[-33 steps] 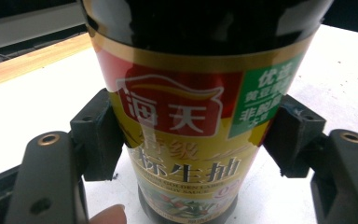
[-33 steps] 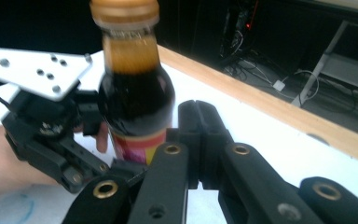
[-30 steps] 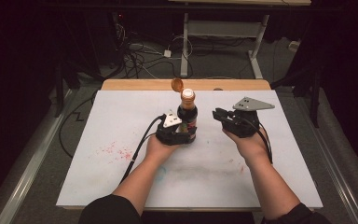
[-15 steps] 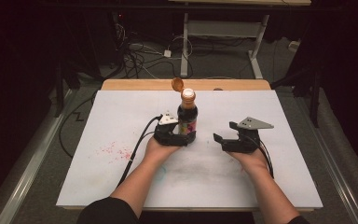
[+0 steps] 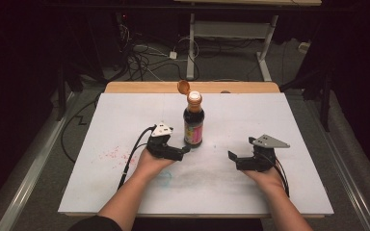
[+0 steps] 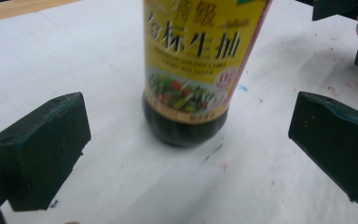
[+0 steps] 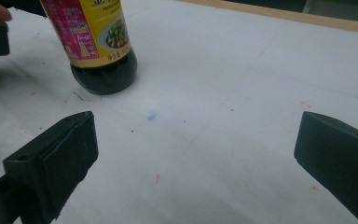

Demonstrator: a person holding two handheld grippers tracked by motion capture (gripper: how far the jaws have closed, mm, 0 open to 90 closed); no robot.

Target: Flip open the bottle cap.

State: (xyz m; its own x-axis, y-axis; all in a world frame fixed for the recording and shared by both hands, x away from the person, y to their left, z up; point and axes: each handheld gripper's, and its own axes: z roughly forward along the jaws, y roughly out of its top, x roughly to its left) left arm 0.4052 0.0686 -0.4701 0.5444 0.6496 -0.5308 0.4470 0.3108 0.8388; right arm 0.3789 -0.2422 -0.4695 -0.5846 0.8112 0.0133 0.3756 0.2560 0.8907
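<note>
The soy sauce bottle (image 5: 193,121) stands upright on the white table sheet (image 5: 101,120), its orange flip cap (image 5: 183,87) hinged open and tipped back from the neck. The left gripper (image 5: 187,149) sits low on the sheet just to the bottle's near left, its jaws having just been opening — now spread wide and released, with nothing pressed between them; in the left gripper view the bottle (image 6: 200,70) rises just beyond the gap, its yellow label (image 6: 200,51) facing the camera, clear of both pads (image 6: 42,149). The right gripper (image 5: 231,157) rests on the sheet well to the bottle's right — its jaws too have just been opening and stand wide apart, empty. In the right gripper view the bottle (image 7: 98,46) stands off beyond the left-hand pad (image 7: 56,158), with a small blue mark (image 7: 152,115) on the sheet just beside the bottle's base
</note>
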